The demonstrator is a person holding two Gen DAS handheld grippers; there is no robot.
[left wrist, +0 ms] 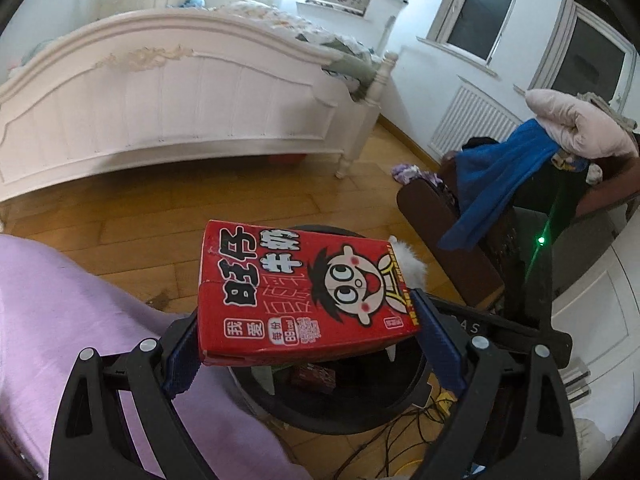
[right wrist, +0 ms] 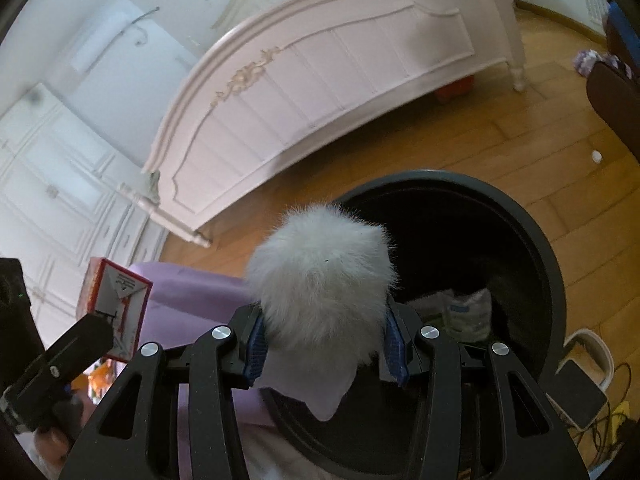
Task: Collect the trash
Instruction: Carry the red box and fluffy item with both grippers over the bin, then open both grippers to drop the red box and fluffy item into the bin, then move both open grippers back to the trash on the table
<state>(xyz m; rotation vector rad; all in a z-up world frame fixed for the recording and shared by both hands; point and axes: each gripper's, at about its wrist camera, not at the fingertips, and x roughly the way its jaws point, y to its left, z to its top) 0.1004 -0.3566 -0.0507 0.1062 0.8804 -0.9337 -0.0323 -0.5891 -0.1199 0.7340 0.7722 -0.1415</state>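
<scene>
My left gripper (left wrist: 308, 324) is shut on a red milk carton (left wrist: 296, 288) with a cartoon face, held flat above the black round trash bin (left wrist: 360, 420). My right gripper (right wrist: 326, 340) is shut on a white fluffy ball (right wrist: 320, 276) with a pale flap hanging below, held over the near rim of the bin (right wrist: 552, 280). The carton also shows at the left of the right wrist view (right wrist: 116, 304), and the fluffy ball peeks past the carton in the left wrist view (left wrist: 412, 266). Some wrappers (right wrist: 464, 312) lie inside the bin.
A lilac cloth (left wrist: 60, 320) covers a surface left of the bin. A white bed footboard (left wrist: 168, 92) stands across the wooden floor (left wrist: 200, 200). A dark chair with blue cloth (left wrist: 492, 176) is on the right. Cables (left wrist: 400, 440) lie by the bin.
</scene>
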